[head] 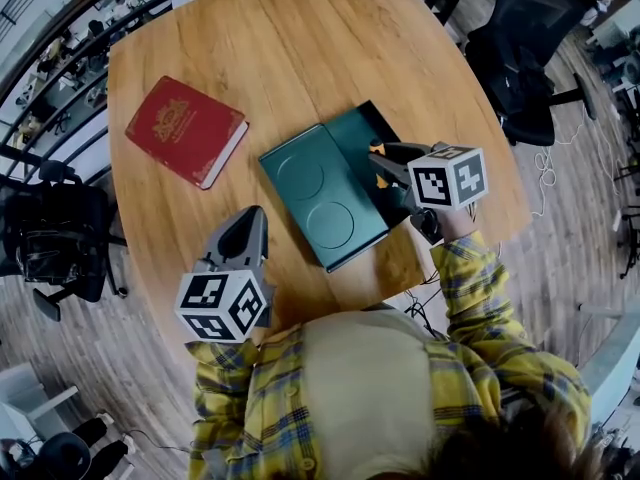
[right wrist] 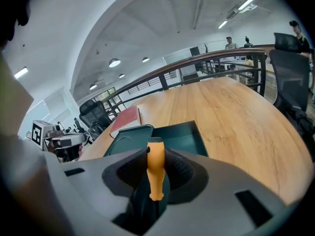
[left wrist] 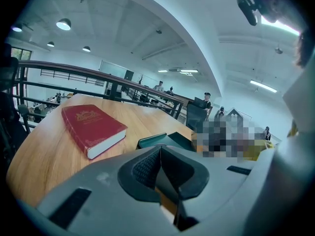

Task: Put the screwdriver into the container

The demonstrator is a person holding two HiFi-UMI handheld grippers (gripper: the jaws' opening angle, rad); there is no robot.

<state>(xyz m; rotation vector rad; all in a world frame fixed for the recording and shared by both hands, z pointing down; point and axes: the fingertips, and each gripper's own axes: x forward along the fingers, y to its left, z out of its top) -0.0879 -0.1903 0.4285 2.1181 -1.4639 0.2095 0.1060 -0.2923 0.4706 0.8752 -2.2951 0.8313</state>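
Observation:
The screwdriver [right wrist: 156,168] has an orange handle and stands between the jaws of my right gripper [right wrist: 157,154], which is shut on it. In the head view this gripper [head: 386,164] hangs over the near right part of the open dark green container [head: 362,133], and a bit of the orange handle [head: 383,180] shows. The container's green lid [head: 325,196] lies flat beside the box on its left. From the right gripper, the box [right wrist: 181,137] lies just beyond the handle. My left gripper [head: 250,216] rests on the table near the front edge, shut and empty [left wrist: 160,149].
A red hardcover book [head: 185,128] lies on the round wooden table [head: 300,38] at the left, also ahead of the left gripper [left wrist: 91,127]. Black office chairs stand off the table's right [head: 520,68] and left [head: 60,233] edges.

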